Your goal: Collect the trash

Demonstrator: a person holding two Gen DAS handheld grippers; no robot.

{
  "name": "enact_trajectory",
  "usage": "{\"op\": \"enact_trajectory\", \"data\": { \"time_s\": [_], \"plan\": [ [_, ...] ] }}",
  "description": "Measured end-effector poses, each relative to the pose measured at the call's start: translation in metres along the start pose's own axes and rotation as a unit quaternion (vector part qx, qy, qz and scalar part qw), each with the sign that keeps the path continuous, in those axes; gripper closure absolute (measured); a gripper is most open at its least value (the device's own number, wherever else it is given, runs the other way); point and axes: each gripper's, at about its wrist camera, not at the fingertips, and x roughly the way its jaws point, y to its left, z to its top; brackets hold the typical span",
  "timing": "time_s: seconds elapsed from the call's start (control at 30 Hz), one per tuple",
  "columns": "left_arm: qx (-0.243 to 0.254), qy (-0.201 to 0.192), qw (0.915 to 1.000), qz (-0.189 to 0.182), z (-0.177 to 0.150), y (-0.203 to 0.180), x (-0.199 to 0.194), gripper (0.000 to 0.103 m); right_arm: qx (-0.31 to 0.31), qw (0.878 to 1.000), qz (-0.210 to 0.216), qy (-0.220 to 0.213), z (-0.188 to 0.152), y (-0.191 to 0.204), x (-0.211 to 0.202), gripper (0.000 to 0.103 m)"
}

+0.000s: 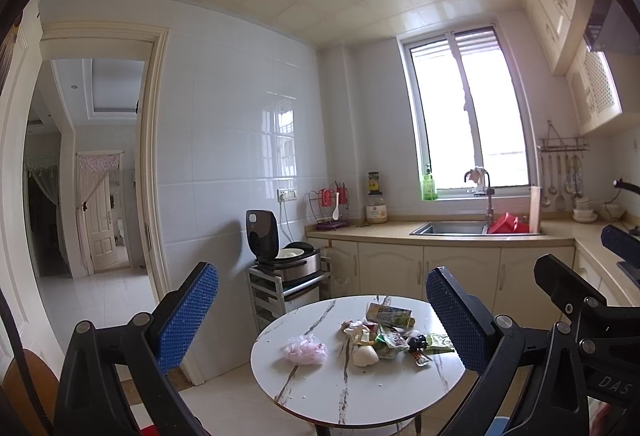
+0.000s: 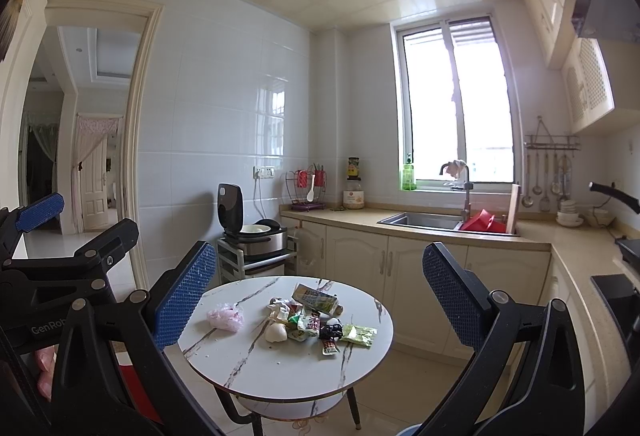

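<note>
While the trash pile point(image 1: 384, 336) lies on the round marble table point(image 1: 312, 392), both grippers hang well apart from it and touch nothing. Wrappers, a small carton point(image 2: 314, 298) and a white shell piece point(image 2: 276, 333) are heaped near the table's middle; a pink plastic bag point(image 2: 225, 317) lies just beside them, to the left. The left gripper point(image 1: 322, 316) has its blue pads spread wide and empty, and the right gripper point(image 2: 320, 296) is spread wide too, holding nothing. Behind stand the rice cooker point(image 1: 280, 248) and sink point(image 1: 448, 228).
</note>
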Motion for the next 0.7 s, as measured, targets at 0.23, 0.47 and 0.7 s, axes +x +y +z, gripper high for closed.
{"op": "enact_trajectory", "data": {
  "time_s": [0.23,0.47,0.7],
  "plan": [
    [-0.001,0.000,1.0000,0.000,0.0009,0.0015,0.0005,0.001,0.000,1.000,0.000,0.000,-0.0001,0.0003,-0.0002,0.000],
    [-0.001,0.000,1.0000,-0.002,0.0026,0.0043,0.0040,0.001,0.001,1.000,0.001,0.004,-0.0036,0.0016,0.0023,0.000],
    [-0.002,0.002,1.0000,-0.002,0.0037,0.0062,0.0068,0.001,0.002,1.000,0.001,0.006,-0.0046,0.0024,0.0032,0.000]
  ]
}}
